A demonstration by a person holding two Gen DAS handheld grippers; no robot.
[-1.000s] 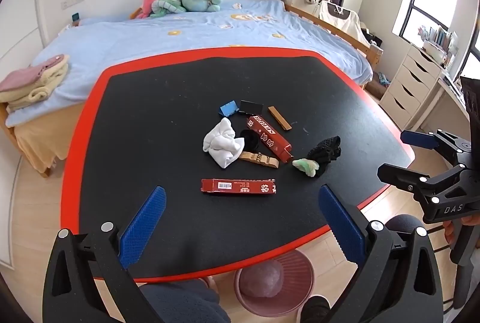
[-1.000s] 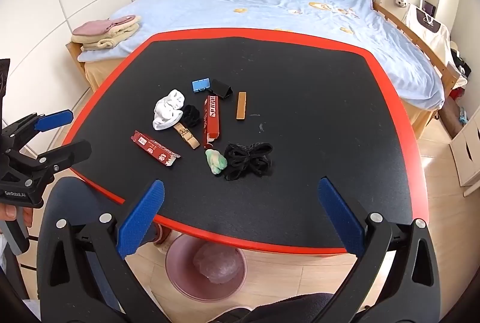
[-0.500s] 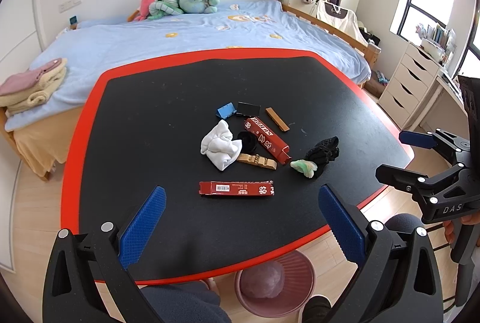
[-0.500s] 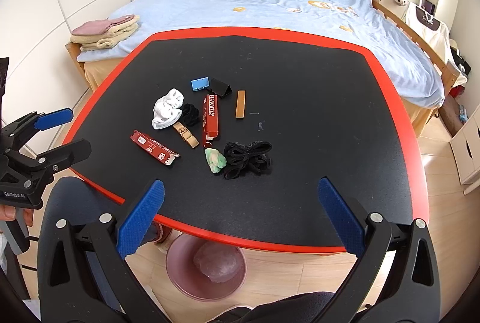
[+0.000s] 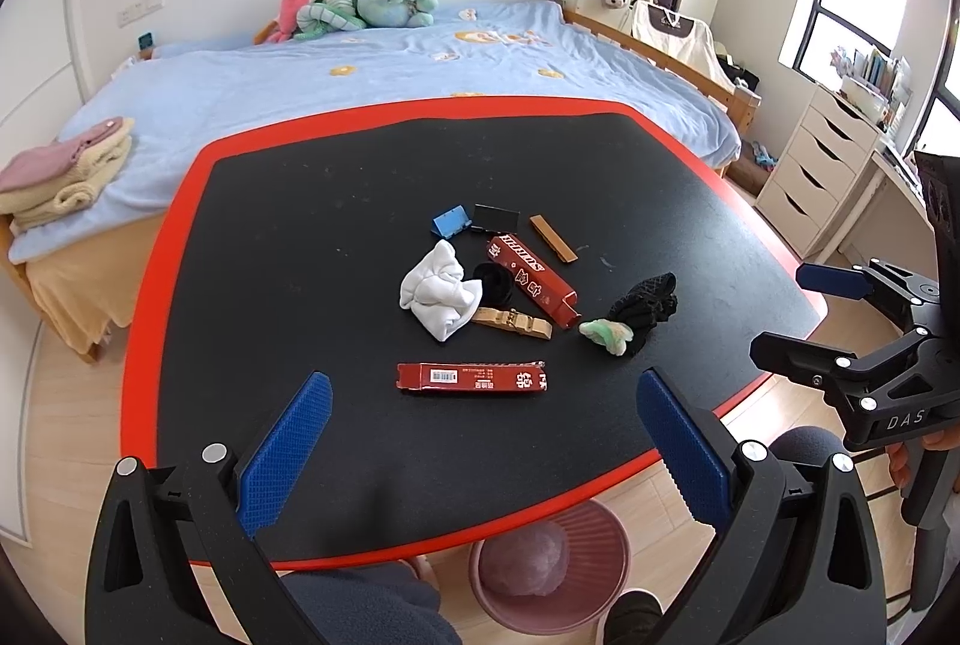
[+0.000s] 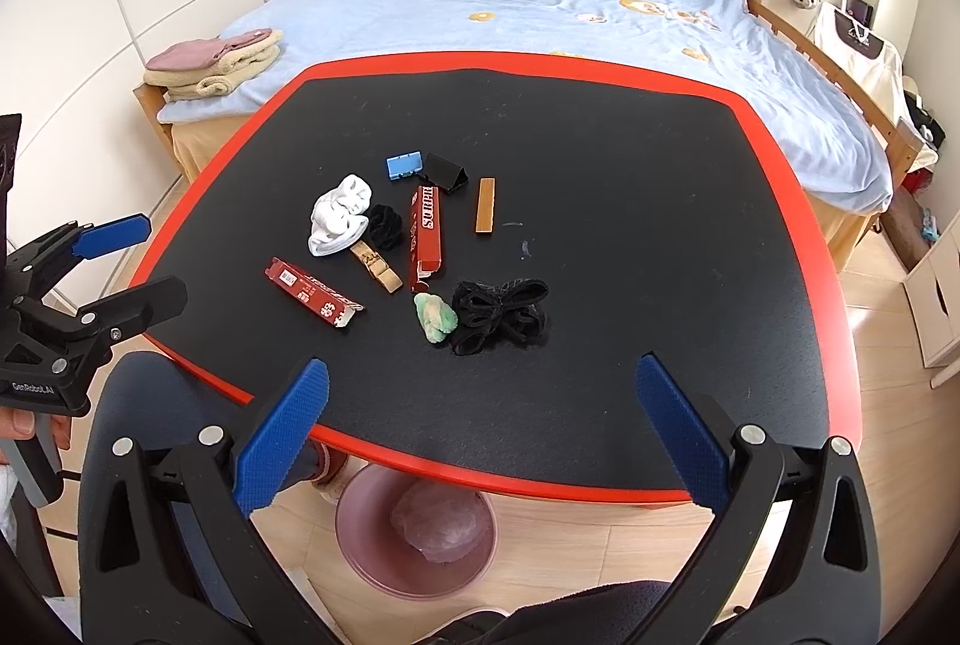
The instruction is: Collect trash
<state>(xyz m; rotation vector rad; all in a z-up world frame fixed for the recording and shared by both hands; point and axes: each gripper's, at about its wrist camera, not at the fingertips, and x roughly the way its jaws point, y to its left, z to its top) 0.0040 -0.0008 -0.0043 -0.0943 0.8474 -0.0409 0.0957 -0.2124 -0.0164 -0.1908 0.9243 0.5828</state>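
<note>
Step in hand: both grippers hover at the near edge of the surface (image 5: 300, 225), nothing is picked yet; I judge the first reach comes now.
Left gripper (image 5: 483, 441): fingers wide apart, empty, pointing at the flat red wrapper (image 5: 471, 378). It lies thin on the felt, so it is better to come low and pinch one long edge.
White cloth (image 5: 441, 290): soft, crumpled, easy to squeeze from the top.
Black scrunchie (image 5: 493, 281): small and fuzzy, touching the cloth.
Tan strap (image 5: 512, 324): flat and stiff, with a buckle.
Long red box (image 5: 533, 280): cardboard, one end open; grip it across the narrow side.
Green wad (image 6: 435, 318): lumpy, beside the black mesh bundle (image 6: 498, 315), which can snag.
Right gripper (image 6: 480, 432): fingers apart, empty.
Pink bin (image 6: 417, 537): on the floor under the near edge, the place for the trash.
</note>
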